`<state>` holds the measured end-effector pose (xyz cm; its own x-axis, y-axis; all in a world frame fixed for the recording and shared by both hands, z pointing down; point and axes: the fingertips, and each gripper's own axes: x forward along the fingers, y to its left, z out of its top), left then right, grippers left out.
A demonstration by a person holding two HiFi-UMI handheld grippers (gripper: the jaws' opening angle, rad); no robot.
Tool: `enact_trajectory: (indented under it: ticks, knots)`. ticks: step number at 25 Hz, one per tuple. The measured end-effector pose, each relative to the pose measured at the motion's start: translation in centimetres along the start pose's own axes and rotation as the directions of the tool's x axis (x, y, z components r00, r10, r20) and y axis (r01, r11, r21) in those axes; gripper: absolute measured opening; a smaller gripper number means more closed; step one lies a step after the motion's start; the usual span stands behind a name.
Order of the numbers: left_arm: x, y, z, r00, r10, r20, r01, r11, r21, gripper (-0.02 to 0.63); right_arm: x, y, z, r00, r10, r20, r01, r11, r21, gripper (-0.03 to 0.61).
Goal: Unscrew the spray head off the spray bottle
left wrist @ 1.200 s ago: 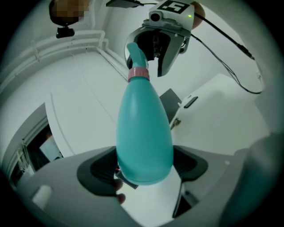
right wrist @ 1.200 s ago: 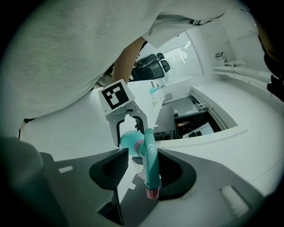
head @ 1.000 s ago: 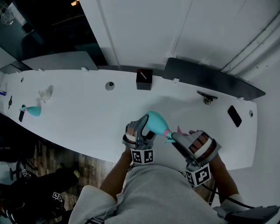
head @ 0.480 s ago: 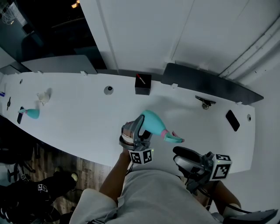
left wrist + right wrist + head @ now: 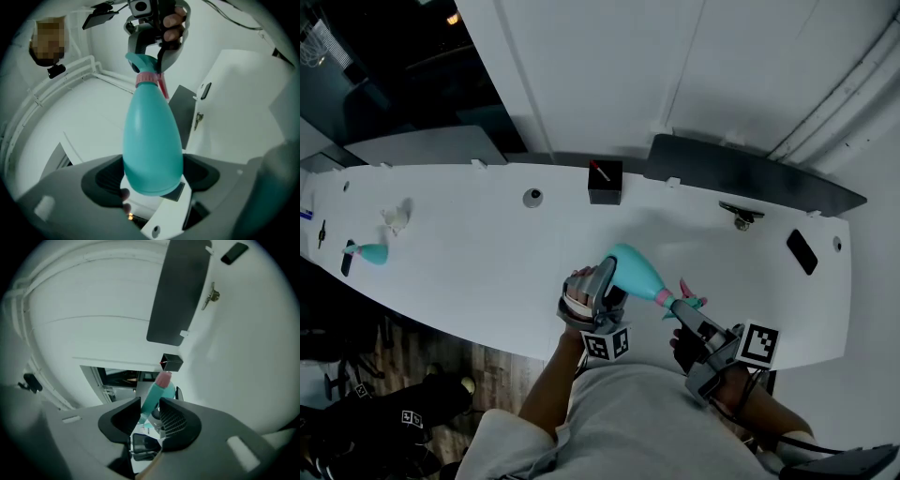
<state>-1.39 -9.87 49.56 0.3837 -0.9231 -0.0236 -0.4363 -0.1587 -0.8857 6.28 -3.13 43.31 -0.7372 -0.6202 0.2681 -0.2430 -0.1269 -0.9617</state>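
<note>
Count one white table; two grippers; two teal bottles; one black box by the far edge; left gripper, jaws set wide, clamped on the fat base of the spray bottle, lifted over the near edge; right gripper, jaws just drawn closer, pinching its spray head; second bottle lying far left, too small to read; table's left end cut off.
</note>
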Motion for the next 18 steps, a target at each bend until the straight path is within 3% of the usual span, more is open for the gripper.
enact_trajectory:
  ticks: [2,3,4,5,6,7,8,10,11,12,13,14,15,18]
  knots:
    - [-0.2,-0.4,-0.3,1.000,-0.015,-0.013,0.015,1.000,-0.010,0.382,0.4,0.5,-0.2,0.999,-0.016,-0.046,0.008,0.986,-0.166,0.113]
    - [-0.2,-0.6,-0.5,0.999,-0.024,-0.022,0.024,0.999,-0.022,0.383,0.6,0.6,-0.3,0.997,-0.034,-0.076,0.011,0.959,-0.283,0.110]
    - [-0.3,-0.9,-0.7,0.999,-0.036,-0.033,0.035,0.999,-0.034,0.382,0.7,0.5,-0.4,0.992,-0.068,-0.106,0.016,0.903,-0.429,0.107]
    - [-0.3,-1.2,-0.8,0.998,-0.051,-0.042,0.049,0.998,-0.045,0.382,0.8,0.4,-0.6,0.985,-0.118,-0.130,0.018,0.806,-0.591,0.106]
    - [-0.4,-1.6,-0.9,0.996,-0.069,-0.051,0.066,0.996,-0.056,0.383,0.8,0.2,-0.9,0.973,-0.181,-0.141,0.015,0.663,-0.749,0.106]
    - [-0.5,-2.1,-0.9,0.994,-0.090,-0.057,0.086,0.994,-0.068,0.382,0.9,0.1,-1.2,0.958,-0.252,-0.133,0.002,0.475,-0.880,0.104]
    - [-0.6,-2.6,-1.0,0.992,-0.112,-0.063,0.106,0.991,-0.083,0.383,0.9,0.0,-1.4,0.941,-0.323,-0.104,-0.019,0.256,-0.966,0.103]
    - [-0.8,-3.6,-1.0,0.985,-0.154,-0.077,0.144,0.982,-0.124,0.382,1.0,-0.4,-1.8,0.904,-0.427,-0.006,-0.089,-0.175,-0.981,0.100]
    - [-0.9,-4.1,-1.0,0.981,-0.172,-0.086,0.158,0.976,-0.148,0.383,1.0,-0.6,-2.0,0.889,-0.456,0.042,-0.134,-0.346,-0.929,0.099]
    - [-0.9,-4.5,-1.0,0.978,-0.187,-0.095,0.169,0.971,-0.172,0.383,1.1,-0.9,-2.2,0.878,-0.471,0.082,-0.178,-0.481,-0.859,0.097]
    - [-1.0,-4.9,-1.0,0.974,-0.200,-0.104,0.178,0.965,-0.192,0.383,1.1,-1.2,-2.4,0.871,-0.478,0.114,-0.217,-0.583,-0.783,0.097]
    - [-1.1,-5.3,-1.1,0.971,-0.213,-0.111,0.187,0.960,-0.210,0.383,1.2,-1.5,-2.6,0.867,-0.479,0.139,-0.250,-0.658,-0.710,0.095]
    - [-1.1,-5.5,-1.1,0.968,-0.225,-0.115,0.195,0.955,-0.223,0.383,1.2,-1.8,-2.8,0.864,-0.479,0.157,-0.277,-0.711,-0.646,0.095]
    - [-1.3,-5.8,-1.3,0.963,-0.246,-0.113,0.212,0.945,-0.248,0.383,1.2,-2.2,-3.1,0.865,-0.469,0.181,-0.325,-0.796,-0.511,0.093]
